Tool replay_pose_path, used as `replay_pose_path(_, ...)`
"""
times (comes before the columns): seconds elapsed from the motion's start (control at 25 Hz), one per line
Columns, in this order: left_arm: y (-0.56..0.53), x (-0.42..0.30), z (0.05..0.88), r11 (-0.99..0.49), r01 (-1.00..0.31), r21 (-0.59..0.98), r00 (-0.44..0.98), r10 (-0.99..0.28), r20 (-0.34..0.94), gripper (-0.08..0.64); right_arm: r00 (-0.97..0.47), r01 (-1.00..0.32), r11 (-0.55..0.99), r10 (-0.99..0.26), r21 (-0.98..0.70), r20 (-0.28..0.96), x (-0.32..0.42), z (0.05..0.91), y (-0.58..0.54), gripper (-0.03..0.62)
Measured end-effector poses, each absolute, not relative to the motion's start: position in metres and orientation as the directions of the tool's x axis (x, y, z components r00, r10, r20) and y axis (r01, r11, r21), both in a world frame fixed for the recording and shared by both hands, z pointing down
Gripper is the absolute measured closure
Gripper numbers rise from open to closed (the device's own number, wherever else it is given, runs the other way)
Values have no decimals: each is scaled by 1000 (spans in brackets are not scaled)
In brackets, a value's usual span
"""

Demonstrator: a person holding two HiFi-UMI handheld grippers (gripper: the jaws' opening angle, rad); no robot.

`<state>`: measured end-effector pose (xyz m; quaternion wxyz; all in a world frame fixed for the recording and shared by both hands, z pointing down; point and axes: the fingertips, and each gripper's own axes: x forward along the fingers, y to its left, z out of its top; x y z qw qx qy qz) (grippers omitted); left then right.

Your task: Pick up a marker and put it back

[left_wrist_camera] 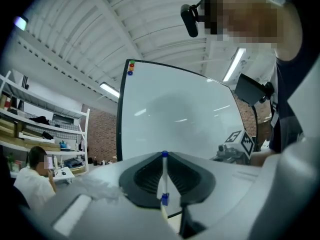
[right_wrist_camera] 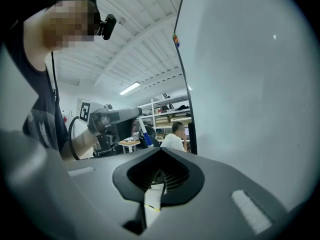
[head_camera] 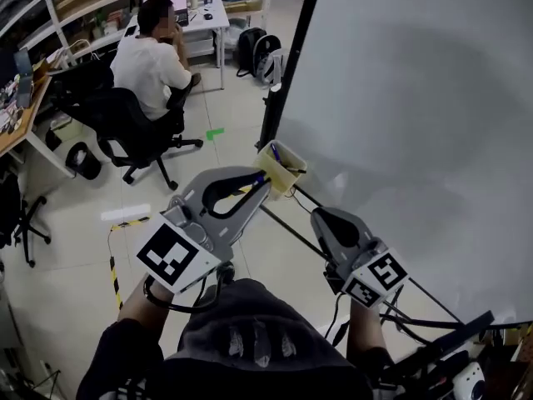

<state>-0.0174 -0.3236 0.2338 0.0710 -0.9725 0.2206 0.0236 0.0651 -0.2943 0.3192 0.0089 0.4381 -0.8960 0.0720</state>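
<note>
My left gripper is shut on a white marker with blue ends, which stands upright between the pads. In the head view the left gripper has its tips right beside the cream marker holder fixed at the whiteboard's lower left edge; another blue-tipped marker stands inside the holder. My right gripper hangs lower right of the holder, in front of the board, jaws together with nothing between them. In the right gripper view the left gripper carries the marker at its tip.
The whiteboard's black frame and stand bars run beside both grippers. A seated person on a black office chair is at a desk to the far left. Bags lie near the desk, and black-yellow tape marks the floor.
</note>
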Motion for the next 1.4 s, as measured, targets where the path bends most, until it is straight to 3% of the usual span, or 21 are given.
replay_pose_path(0.44,-206,-36,245,-808,-582,-93,813,-581,-32,525,-754,-655,731,-648,-190,110,51,346,-206,591)
replay_pose_path(0.8,-138,-60,262,-785,-615,-76,785,-619,34,525,-796,-603,764,-593,-229,119,30,351,-153,591)
replay_pose_path(1.24,12,-144,270,-788,-615,9,786,-614,-69,525,-786,-615,775,-586,-147,199,-43,357,-10,591)
replay_pose_path(1.4,56,-149,290,-784,-619,57,782,-621,-49,525,-781,-616,775,-580,-138,231,-46,368,50,591)
